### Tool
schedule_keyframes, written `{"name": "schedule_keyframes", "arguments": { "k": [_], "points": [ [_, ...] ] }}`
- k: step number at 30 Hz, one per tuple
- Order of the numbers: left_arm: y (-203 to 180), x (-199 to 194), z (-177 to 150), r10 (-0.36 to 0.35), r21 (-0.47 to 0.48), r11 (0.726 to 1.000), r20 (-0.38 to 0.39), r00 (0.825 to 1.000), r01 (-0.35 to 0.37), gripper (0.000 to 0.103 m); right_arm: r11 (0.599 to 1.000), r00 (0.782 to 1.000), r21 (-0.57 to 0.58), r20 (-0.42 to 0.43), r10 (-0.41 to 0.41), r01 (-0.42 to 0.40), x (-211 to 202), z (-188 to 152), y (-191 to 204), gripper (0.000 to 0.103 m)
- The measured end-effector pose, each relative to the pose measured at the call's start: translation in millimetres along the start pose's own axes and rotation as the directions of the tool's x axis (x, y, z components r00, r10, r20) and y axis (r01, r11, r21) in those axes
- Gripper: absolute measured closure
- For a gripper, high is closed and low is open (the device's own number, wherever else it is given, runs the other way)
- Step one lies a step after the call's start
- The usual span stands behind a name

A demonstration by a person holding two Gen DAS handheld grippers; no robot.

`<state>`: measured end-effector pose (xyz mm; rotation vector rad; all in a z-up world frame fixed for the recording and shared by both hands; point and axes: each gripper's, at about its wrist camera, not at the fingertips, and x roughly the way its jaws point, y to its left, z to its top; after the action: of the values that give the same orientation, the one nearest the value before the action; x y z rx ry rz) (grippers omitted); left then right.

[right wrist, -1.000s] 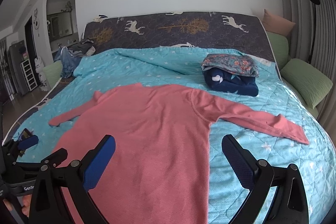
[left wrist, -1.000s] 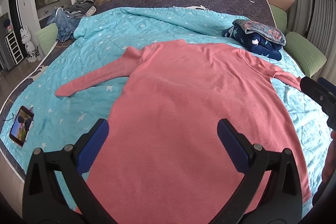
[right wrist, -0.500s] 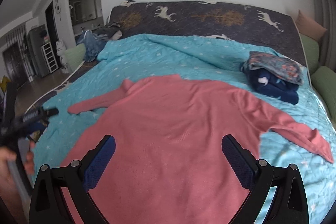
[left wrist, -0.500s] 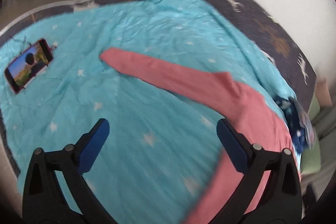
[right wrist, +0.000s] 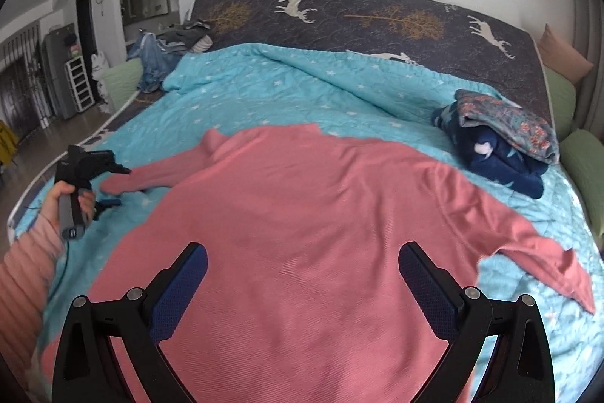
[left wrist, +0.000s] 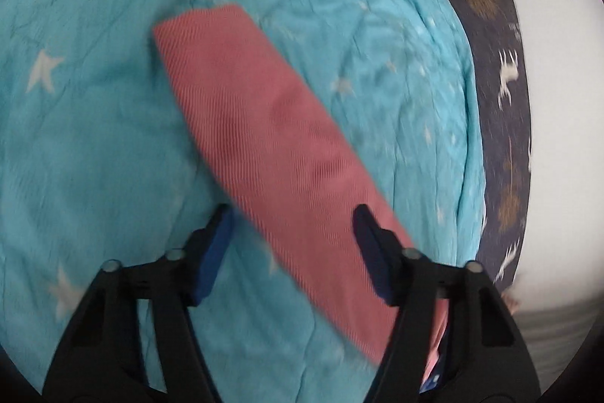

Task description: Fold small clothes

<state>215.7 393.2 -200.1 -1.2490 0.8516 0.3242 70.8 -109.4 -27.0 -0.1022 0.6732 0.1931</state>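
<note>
**Closing in on the left sleeve**

Reaching down at the bed, our left tongs (left wrist: 292,233) are closing, with the sleeve (left wrist: 264,138) of the pink sweater (right wrist: 302,233) running between the two arms. The pads do not yet press on the cloth as far as we can tell; the view is blurred. The sleeve lies as a long strip, its cuff end farthest from us, up and to the left in the left wrist view, its shoulder end passing back under the right-hand arm of the tongs. So its long axis crosses the gap slantwise, not squarely, and we judge the bite will land partway along the sleeve, not at the cuff.

Our right tongs (right wrist: 302,289) stand wide apart and hold nothing, hovering over the lower body of the sweater. From that view our left hand (right wrist: 66,203) sits right at the cuff, so the left is the nearer one for this sleeve, while the other sleeve (right wrist: 536,244) trails out to the right, closer to the right tongs.

The sweater is spread flat, sleeves out, on the blue quilt (right wrist: 283,89) with white stars. A stack of folded clothes (right wrist: 502,146) sits beyond the right shoulder, well apart from both tongs. We judge folding has barely begun: the sleeve must come inward over the body first.
</note>
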Motion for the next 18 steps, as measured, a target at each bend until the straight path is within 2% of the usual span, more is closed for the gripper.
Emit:
{"name": "schedule_keyframes", "arguments": {
  "k": [1, 3, 4, 7, 10, 11, 13, 14, 16, 18],
  "points": [
    [-1, 2, 5, 0.005, 0.002, 1.0, 0.012, 1.0, -0.005, 0.055, 1.0, 1.0, 0.006, -0.005, -0.007, 0.007, 2, 0, -4, 0.0],
    [-8, 1, 11, 0.023, 0.036, 0.999, 0.05, 0.998, -0.025, 0.086, 1.0, 1.0, 0.028, -0.015, -0.007, 0.008, 6, -1, -10, 0.0],
    [-10, 1, 14, 0.021, 0.054, 0.998, 0.062, 0.998, -0.024, 0.093, 0.999, 1.0, 0.037, -0.018, -0.005, 0.006, 7, -2, -12, 0.0],
    [-35, -9, 12, 0.014, 0.135, 0.99, 0.104, 0.995, -0.028, 0.099, 0.998, 1.0, 0.059, -0.027, 0.005, -0.003, 10, -4, -19, 0.0],
    [-89, -30, -15, -0.036, 0.327, 0.945, 0.148, 0.988, -0.015, 0.1, 0.999, 1.0, 0.053, -0.017, -0.008, 0.009, 11, -5, -24, 0.0],
    [-111, -36, -30, -0.067, 0.392, 0.92, 0.143, 0.987, 0.005, 0.1, 0.998, 1.0, 0.055, -0.012, -0.013, 0.014, 11, -4, -25, 0.0],
    [-157, -47, -67, -0.132, 0.522, 0.851, 0.111, 0.985, 0.055, 0.1, 0.997, 1.0, 0.08, -0.004, -0.015, 0.015, 11, -3, -33, 0.0],
    [-181, -51, -92, -0.164, 0.59, 0.803, 0.082, 0.983, 0.085, 0.1, 0.995, 1.0, 0.097, 0.001, -0.013, 0.013, 10, -2, -38, 0.0],
    [-224, -57, -149, -0.219, 0.705, 0.692, -0.001, 0.976, 0.156, 0.099, 0.99, 1.0, 0.143, 0.015, -0.011, 0.008, 8, 1, -49, 0.0],
    [-259, -58, -215, -0.238, 0.805, 0.552, -0.096, 0.966, 0.216, 0.099, 0.984, 0.999, 0.179, 0.032, -0.022, 0.016, 3, 2, -62, 0.0]
  ]
}}
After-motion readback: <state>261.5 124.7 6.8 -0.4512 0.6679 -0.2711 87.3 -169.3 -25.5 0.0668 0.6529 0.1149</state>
